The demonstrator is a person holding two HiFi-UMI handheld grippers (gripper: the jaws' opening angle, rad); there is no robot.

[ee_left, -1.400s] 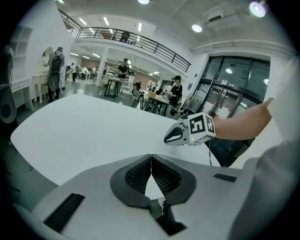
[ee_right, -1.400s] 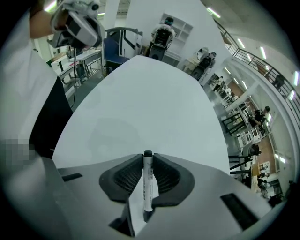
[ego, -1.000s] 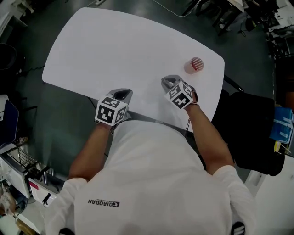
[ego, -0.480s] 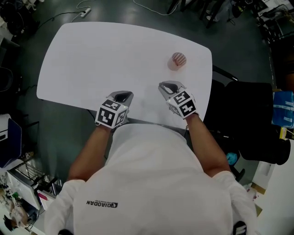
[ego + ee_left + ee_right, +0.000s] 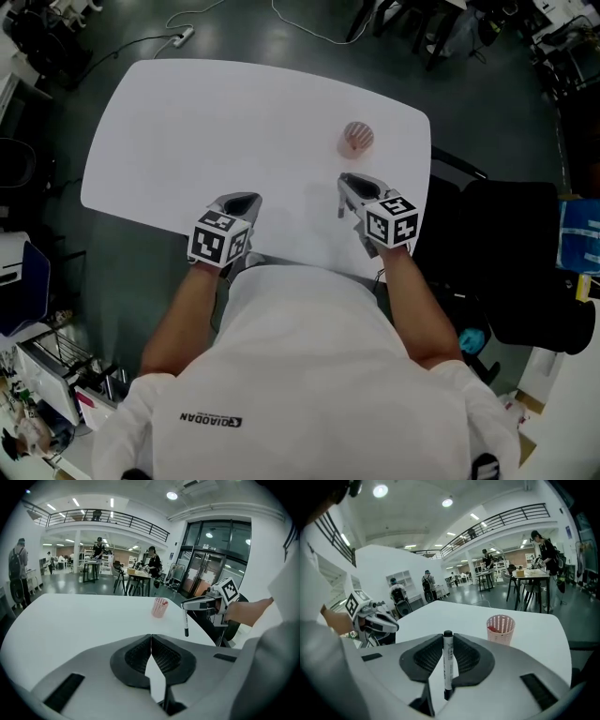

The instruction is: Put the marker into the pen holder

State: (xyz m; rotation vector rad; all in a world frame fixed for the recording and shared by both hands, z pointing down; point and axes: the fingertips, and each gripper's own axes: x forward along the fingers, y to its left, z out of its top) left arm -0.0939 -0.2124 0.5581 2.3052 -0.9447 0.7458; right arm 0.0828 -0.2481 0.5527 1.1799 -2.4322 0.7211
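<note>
A pink mesh pen holder [image 5: 356, 138] stands on the white table [image 5: 187, 122], towards its right side. My right gripper [image 5: 349, 189] hovers just short of the holder, shut on a white marker with black ends [image 5: 447, 663]. The marker stands upright between the jaws, and the pen holder [image 5: 500, 628] lies ahead and slightly right of it. From the left gripper view the marker [image 5: 186, 623] hangs down from the right gripper [image 5: 201, 603], with the pen holder [image 5: 160, 607] beyond. My left gripper [image 5: 239, 202] is shut and empty near the table's front edge.
A black chair [image 5: 525, 253] stands right of the table. The table's front edge runs just under both grippers. Cables lie on the dark floor behind the table. People and work tables fill the hall far beyond.
My right gripper with the marker has shifted so that the pen holder now sits straight ahead of it instead of off to its right. The left gripper has hardly moved.
</note>
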